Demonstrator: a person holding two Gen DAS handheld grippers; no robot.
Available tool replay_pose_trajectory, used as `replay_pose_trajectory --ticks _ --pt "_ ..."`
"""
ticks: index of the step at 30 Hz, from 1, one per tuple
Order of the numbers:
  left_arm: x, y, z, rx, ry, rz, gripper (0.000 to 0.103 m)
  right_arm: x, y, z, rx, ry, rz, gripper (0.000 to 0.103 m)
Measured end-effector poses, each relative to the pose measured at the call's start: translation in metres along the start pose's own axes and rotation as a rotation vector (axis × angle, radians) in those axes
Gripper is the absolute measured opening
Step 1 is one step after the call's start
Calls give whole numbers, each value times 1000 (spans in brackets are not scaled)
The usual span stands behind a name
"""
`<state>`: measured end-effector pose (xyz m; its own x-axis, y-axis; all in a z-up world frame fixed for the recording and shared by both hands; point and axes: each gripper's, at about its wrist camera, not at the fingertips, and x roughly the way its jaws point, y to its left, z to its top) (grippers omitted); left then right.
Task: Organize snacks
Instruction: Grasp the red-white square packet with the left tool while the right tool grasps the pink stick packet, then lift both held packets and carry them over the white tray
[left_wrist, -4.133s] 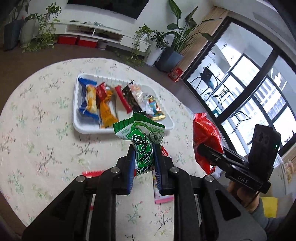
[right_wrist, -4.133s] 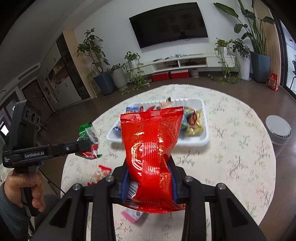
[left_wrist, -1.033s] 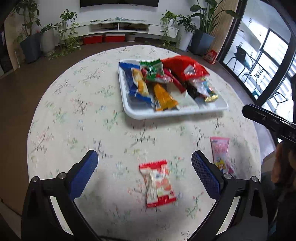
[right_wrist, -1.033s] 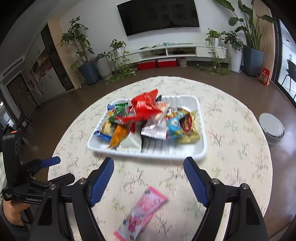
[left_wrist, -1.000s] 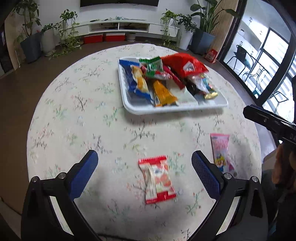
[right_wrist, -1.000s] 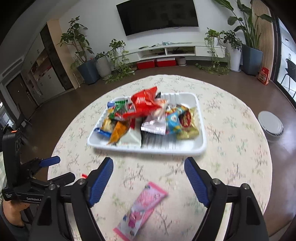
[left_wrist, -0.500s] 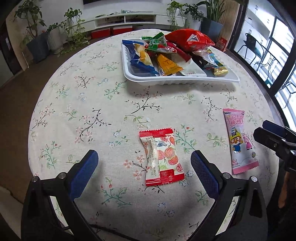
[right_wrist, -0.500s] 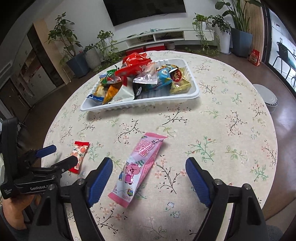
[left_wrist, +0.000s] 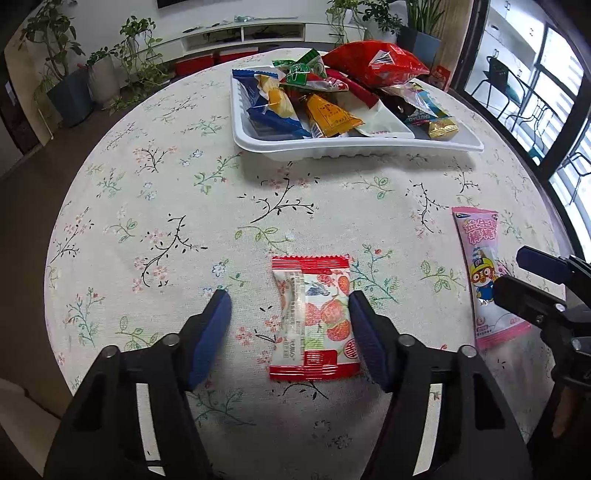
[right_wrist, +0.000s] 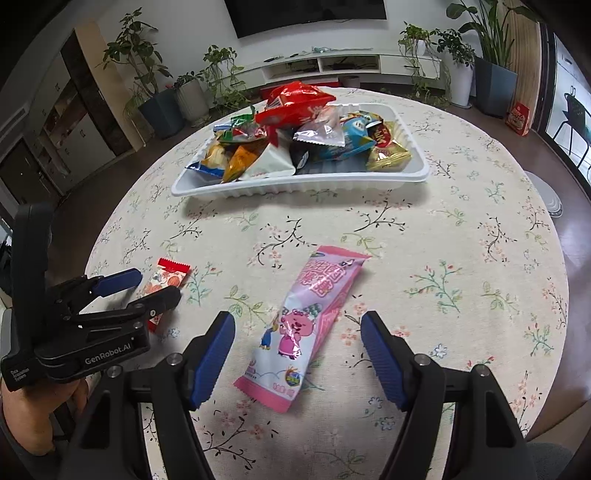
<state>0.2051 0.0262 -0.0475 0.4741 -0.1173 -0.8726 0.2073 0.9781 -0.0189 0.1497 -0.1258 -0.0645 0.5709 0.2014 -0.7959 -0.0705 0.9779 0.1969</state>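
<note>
Most of the job looked done. The white tray (left_wrist: 354, 146) sat at 12 o'clock on the round tabletop (left_wrist: 147, 206), already heaped w/ packets: red bag (left_wrist: 376, 64), green one, blue, orange, gold, etc. Two snacks were left loose on the cloth, both toward 6 o'clock of the tray and well apart from it.

Left tongs (left_wrist: 290, 312) were down at the tabletop, straddling the red-white packet (left_wrist: 312, 317). Jaws were closing. The right pad looked at or v. near the packet's edge at 3 o'clock; the left pad stood clear of it at 9 o'clock w/ bare cloth between. So not gripping yet, packet flat on the cloth.

Right tongs (right_wrist: 297, 332) hung over the pink packet (right_wrist: 310, 317), which lay slantwise, top end toward 1 o'clock, bottom toward 7. Jaws were closing too but both pads stood off from the wrapper, gaps either side. Nothing held. In the right view the left tongs (right_wrist: 155, 284) showed at 9 o'clock, a hand below at the handle.

Judgement: approx. last round of the task. Left to do: clamp each packet, lift, carry to the tray at 12 o'clock, drop in. The tray was crowded, so the pink one, being long, would prob. have to lie on top of the pile. Thin flat wrappers could slip or fold under the pads rather than lift.
</note>
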Motion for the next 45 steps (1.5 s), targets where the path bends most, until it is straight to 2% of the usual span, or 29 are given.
replay_pose_trajectory --ticks 1,4,5,11,17,21,25,28,31,33,34,45 --pt "0 0 0 5 0 0 58 1 0 0 0 4 0 74" --pt "0 0 2 19 -5 -9 43 2 1 0 4 10 -4 73" --pt "-1 0 2 22 -8 -17 34 2 1 0 4 10 -4 73" --pt "-4 4 -2 41 -20 -45 33 3 2 1 7 17 -7 67" --pt "-14 13 -10 11 -59 -96 32 7 4 -1 6 35 -21 65" --pt "-20 12 -12 7 -76 -128 32 19 10 0 -3 67 -29 58" --pt "-19 12 -15 1 -75 -138 32 25 14 3 -15 73 -47 55" --pt "-16 10 -17 4 -71 -141 32 27 15 5 -33 72 -69 47" --pt "-14 8 -17 9 -69 -145 32 26 14 2 -63 68 -97 33" --pt "-13 7 -17 11 -68 -145 32 24 9 2 -56 69 -91 18" --pt "-13 7 -17 12 -69 -145 32 23 6 2 -49 71 -84 15" --pt "-13 9 -18 -1 -74 -157 32 9 -9 -2 -13 26 7 12"
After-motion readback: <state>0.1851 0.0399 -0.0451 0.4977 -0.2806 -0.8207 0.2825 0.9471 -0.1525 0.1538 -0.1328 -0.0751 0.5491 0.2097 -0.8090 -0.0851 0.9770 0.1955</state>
